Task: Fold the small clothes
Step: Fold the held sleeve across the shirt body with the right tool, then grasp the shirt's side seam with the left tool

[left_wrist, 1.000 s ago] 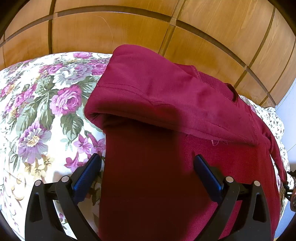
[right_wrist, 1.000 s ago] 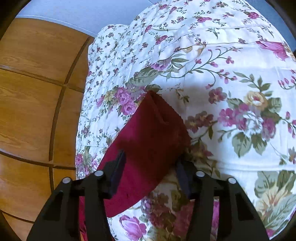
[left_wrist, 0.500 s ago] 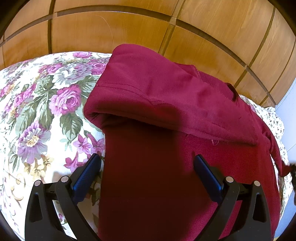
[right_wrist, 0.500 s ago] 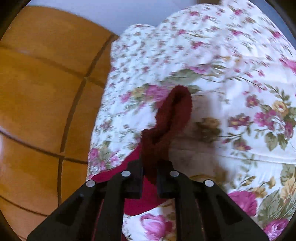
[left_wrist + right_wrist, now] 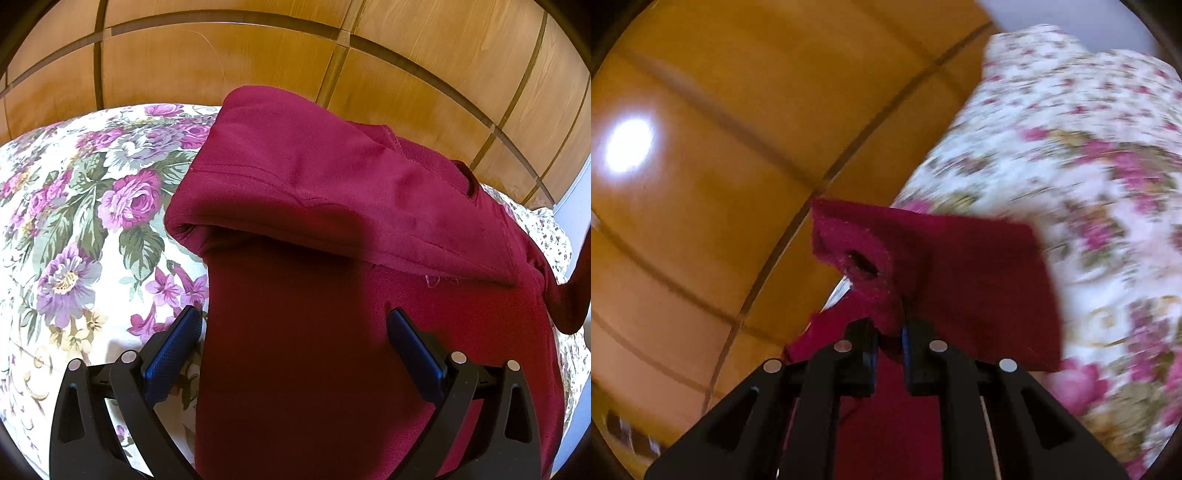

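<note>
A dark red garment (image 5: 332, 229) lies partly folded on a floral bedspread (image 5: 74, 221), its upper layer turned over the lower one. My left gripper (image 5: 295, 332) is open and hovers low over the garment's near part, one finger off the cloth's left edge. My right gripper (image 5: 888, 332) is shut on the garment's end (image 5: 960, 277) and holds it lifted above the bed; this view is blurred by motion. The lifted end shows at the right edge of the left wrist view (image 5: 569, 310).
A wooden panelled headboard (image 5: 258, 62) rises right behind the garment and fills the left of the right wrist view (image 5: 701, 184). The floral bedspread (image 5: 1108, 184) spreads to the right. A pale wall (image 5: 576, 206) shows at far right.
My right gripper has closed on the garment's end and lifted it up off the bed, swinging toward the headboard. My left gripper has stayed open in place.
</note>
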The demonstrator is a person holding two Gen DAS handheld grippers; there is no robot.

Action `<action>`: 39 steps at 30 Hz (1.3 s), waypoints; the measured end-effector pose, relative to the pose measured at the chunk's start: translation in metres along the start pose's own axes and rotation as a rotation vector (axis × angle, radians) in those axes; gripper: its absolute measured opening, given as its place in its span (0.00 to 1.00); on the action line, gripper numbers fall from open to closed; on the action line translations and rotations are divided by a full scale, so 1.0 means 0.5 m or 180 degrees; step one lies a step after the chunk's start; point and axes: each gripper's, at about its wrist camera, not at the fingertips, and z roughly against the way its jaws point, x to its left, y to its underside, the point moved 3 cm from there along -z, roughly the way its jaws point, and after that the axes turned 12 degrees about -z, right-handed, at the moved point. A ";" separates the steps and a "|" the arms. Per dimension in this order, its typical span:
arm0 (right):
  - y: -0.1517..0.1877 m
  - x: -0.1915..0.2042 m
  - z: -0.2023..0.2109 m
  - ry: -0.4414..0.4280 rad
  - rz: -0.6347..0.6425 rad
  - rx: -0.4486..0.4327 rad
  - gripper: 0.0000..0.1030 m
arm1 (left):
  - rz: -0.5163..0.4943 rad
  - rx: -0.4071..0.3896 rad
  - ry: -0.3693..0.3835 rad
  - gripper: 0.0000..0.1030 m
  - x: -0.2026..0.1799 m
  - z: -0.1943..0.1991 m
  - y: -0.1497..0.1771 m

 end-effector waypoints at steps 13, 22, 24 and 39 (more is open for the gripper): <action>0.303 0.057 -0.211 0.0485 0.1312 0.1118 0.43 | -0.0043 0.0062 -0.0048 0.96 -0.005 -0.007 -0.007; 0.216 0.088 -0.084 0.0369 0.1066 0.0411 0.84 | -0.0187 -0.0520 0.0491 0.96 -0.072 0.118 -0.059; 0.187 0.059 -0.064 0.0780 0.0968 0.0202 0.86 | -0.0259 -0.0509 0.0686 0.95 -0.107 0.127 -0.072; 0.110 -0.190 -0.005 0.1953 -0.0143 0.0430 0.98 | -0.0184 0.0326 0.1366 0.68 -0.344 -0.048 -0.088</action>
